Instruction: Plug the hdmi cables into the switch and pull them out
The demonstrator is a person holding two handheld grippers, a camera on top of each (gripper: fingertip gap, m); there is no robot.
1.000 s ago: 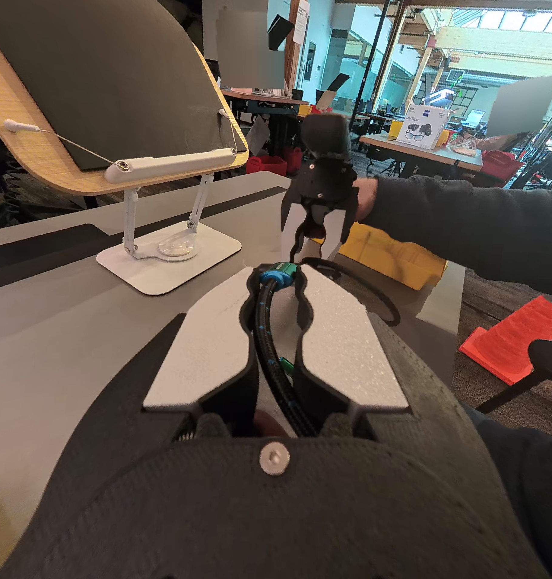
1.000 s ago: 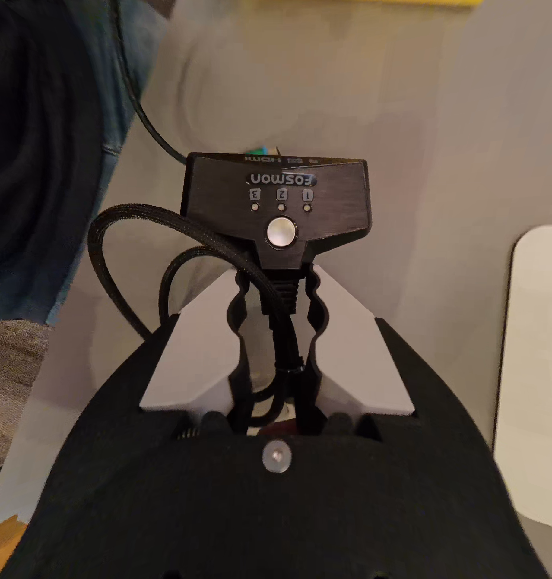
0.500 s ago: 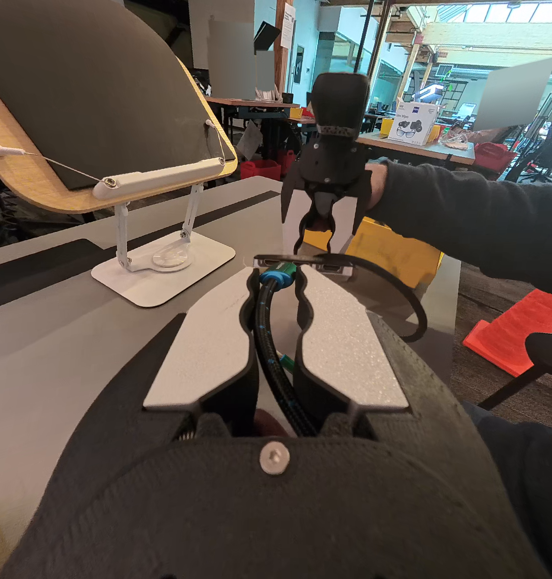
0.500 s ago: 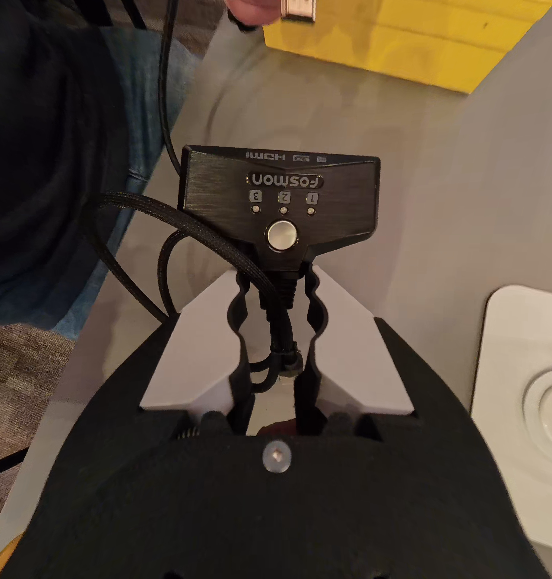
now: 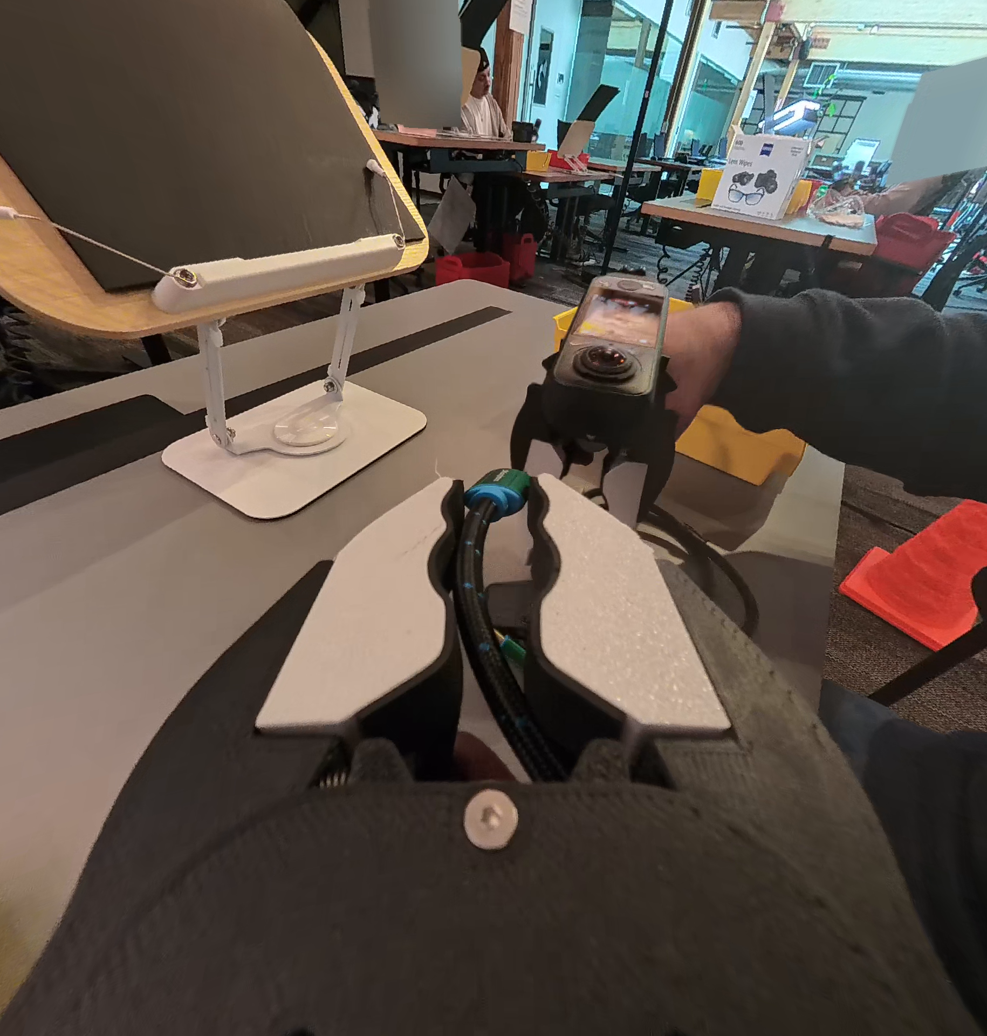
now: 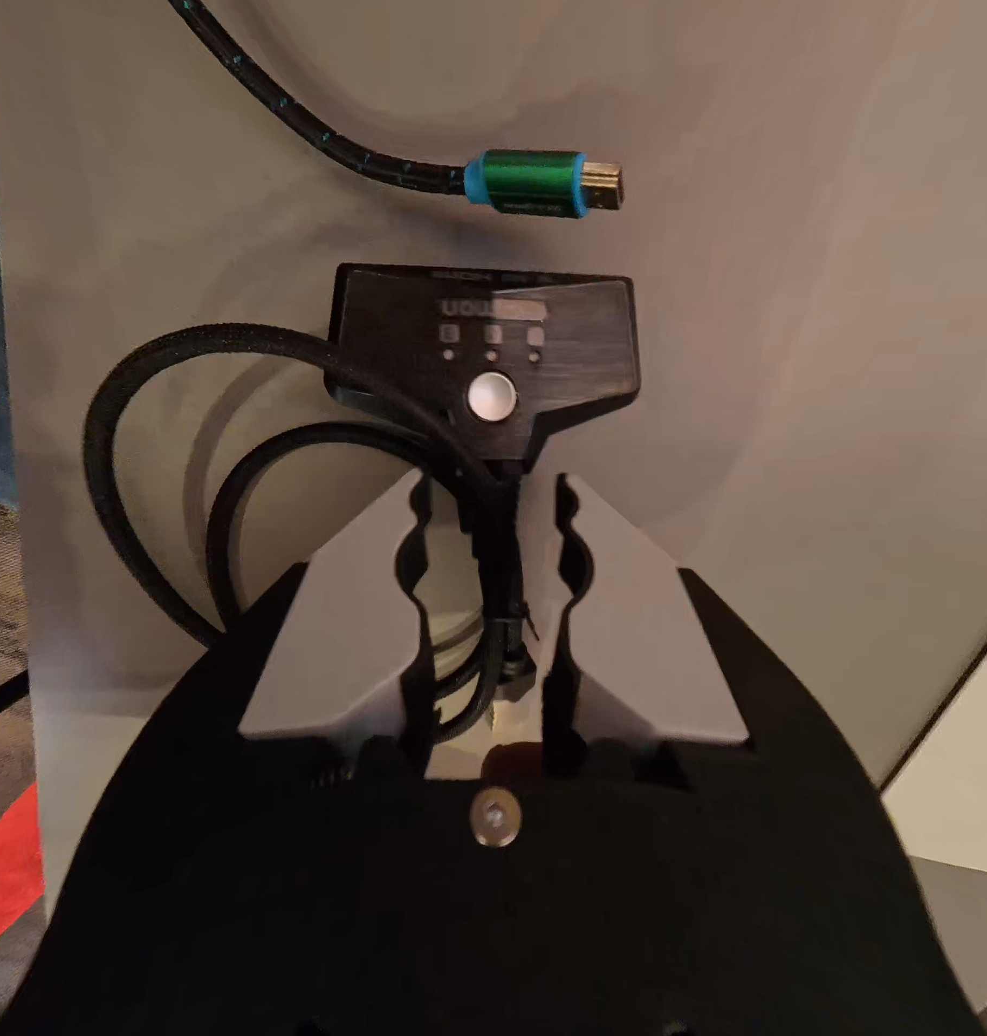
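Right tongs (image 6: 494,488) newly spread off switch (image 6: 569,347).

Facing wrist views, shared table (image 5: 116,588)

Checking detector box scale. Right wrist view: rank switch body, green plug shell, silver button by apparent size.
1. switch body
2. green plug shell, clearly smaller
3. silver button, smallest
The plug looks farther from the camera, so this is apparent size only.

Bright daylit left view with fisheye edges; right view dim, slightly blurred.
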